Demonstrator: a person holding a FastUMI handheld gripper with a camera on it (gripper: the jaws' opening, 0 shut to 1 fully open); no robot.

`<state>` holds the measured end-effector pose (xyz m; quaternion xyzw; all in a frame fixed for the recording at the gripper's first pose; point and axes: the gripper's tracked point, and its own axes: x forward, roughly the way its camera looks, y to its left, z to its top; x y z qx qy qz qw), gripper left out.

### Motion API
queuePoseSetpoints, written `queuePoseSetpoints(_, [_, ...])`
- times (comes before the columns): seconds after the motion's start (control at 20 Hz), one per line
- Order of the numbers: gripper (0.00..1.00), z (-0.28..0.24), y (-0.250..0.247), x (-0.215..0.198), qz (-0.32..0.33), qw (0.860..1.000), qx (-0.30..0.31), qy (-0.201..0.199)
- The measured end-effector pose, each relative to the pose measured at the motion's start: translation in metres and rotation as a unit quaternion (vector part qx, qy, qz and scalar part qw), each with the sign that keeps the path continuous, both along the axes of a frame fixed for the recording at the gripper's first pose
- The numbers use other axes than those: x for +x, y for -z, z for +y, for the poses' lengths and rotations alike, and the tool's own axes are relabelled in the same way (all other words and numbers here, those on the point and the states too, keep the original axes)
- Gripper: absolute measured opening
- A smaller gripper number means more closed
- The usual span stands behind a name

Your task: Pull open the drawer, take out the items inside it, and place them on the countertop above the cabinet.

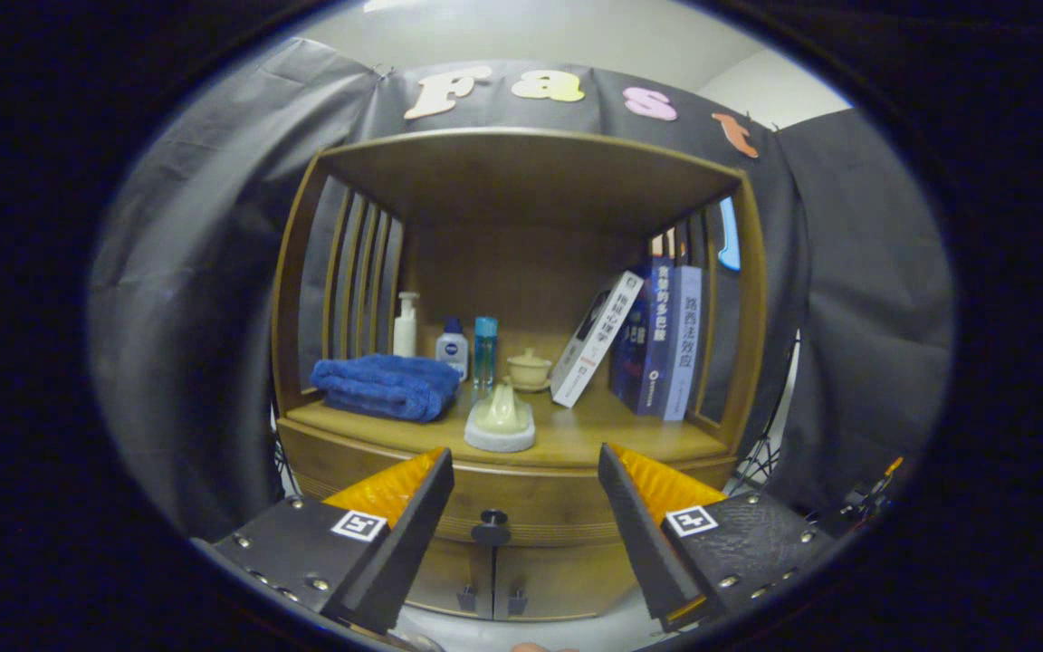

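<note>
A wooden cabinet stands ahead with a shut drawer (521, 507) below its countertop (594, 435). The drawer's dark round knob (491, 527) sits between my fingers, a little beyond them. My gripper (526, 471) is open with nothing between its fingers (413, 507). What lies inside the drawer is hidden.
On the countertop lie a folded blue towel (386, 385), a pale teapot on a round white stand (501, 418), a pump bottle (406, 324), two small bottles (454, 349), a lidded cup (529, 369) and books (657, 340) leaning at the right. Two small doors (494, 580) sit under the drawer.
</note>
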<state>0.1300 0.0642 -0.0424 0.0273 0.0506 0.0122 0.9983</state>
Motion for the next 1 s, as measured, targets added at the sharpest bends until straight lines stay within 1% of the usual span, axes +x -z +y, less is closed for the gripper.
queuePoseSetpoints(0.2, [0.96,-0.032,-0.037,-0.025,-0.026,1.0,0.002,0.009])
queuePoseSetpoints(0.45, [0.96,-0.072,-0.068,-0.056,-0.045,0.999,-0.011,0.022])
queuePoseSetpoints(0.7, [0.96,-0.108,-0.079,-0.081,-0.055,0.998,-0.021,0.037])
queuePoseSetpoints(1.0, [0.96,-0.136,-0.085,-0.095,-0.066,0.996,-0.023,0.053])
